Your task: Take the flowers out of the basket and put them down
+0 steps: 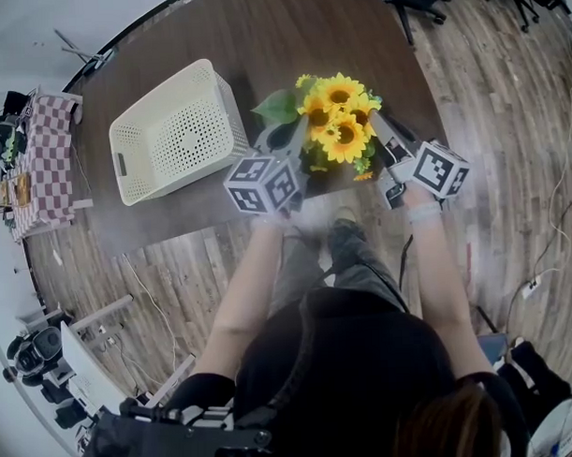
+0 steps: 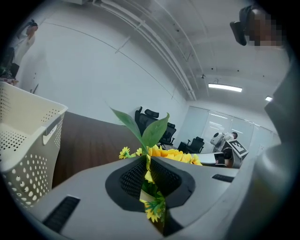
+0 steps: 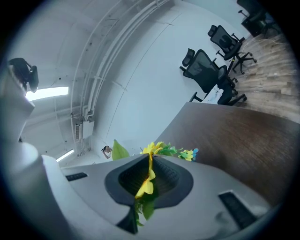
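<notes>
A round dark table [image 1: 167, 49] stands on a plank floor [image 1: 507, 121], with a checked cloth [image 1: 45, 161] off to its side and black office chairs [image 3: 206, 70] beyond.

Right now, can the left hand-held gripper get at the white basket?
Probably, path-wise: bare table lies between the left hand-held gripper and the basket, but its jaws are pinched on the flowers.

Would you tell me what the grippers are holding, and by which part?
The sunflower bunch, from both sides: left gripper jaws on foliage and small blooms, right gripper jaws on a yellow petal and leaves.
</notes>
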Demonstrator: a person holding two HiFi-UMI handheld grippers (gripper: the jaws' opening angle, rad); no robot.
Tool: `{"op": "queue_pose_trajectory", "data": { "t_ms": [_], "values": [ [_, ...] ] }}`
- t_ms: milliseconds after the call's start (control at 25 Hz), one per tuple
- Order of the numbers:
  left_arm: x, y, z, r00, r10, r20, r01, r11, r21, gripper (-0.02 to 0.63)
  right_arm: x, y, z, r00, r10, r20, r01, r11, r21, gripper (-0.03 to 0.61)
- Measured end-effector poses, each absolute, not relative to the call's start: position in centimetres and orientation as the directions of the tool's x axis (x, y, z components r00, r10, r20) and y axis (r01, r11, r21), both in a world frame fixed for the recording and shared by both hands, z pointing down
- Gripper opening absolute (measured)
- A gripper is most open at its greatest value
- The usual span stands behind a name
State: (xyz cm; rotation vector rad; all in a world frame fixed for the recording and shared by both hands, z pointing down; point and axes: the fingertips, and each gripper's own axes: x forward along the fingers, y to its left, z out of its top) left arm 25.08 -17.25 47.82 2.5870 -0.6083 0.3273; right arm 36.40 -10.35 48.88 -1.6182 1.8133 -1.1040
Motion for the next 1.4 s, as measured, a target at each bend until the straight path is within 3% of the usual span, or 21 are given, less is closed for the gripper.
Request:
{"op": "queue_pose_trajectory", "data": {
  "t_ms": [440,1400],
  "values": [
    [24.2,-17.6,48.1,0.870,-0.374,0.322,-0.485,-0.771,0.413,0.078,36.9,-10.0,48.9,-0.165,-0.975,0.150,-0.573,-0.029,-0.819,0.049],
    [21.7,-17.0,48.6,0.859,-0.400,0.320,-0.508,-0.749,0.426,0.078,37.8,-8.1,49.0,-0.156,-0.978,0.136,-0.565,-0.025,-0.825,0.069]
  ]
}}
